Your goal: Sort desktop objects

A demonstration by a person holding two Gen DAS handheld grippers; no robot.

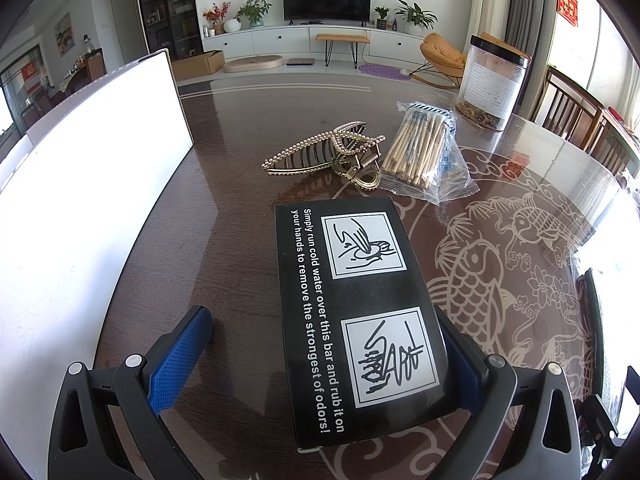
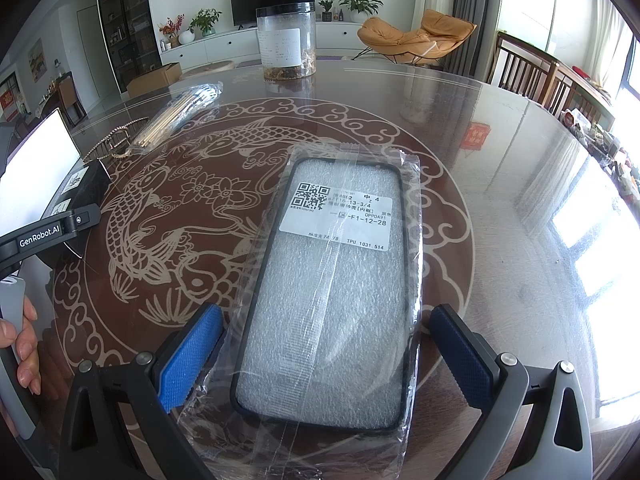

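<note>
Black box (image 1: 360, 320) between left tool (image 1: 324, 356) fingers

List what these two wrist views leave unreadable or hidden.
- Left wrist view: white board is overexposed, so its surface shows nothing.
- Left wrist view: black printed box covers the right pad of the left claw, so contact is unclear.
- Right wrist view: small print on the clear lidded jar is illegible.

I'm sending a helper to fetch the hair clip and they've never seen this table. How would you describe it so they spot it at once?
Start at the round dark table with the carp pattern. Beyond the black box, just left of the clear bag of wooden sticks, lies the hair claw clip. It is the only gold metal piece there, beaded along its edges, with curved teeth and a spring.
</note>
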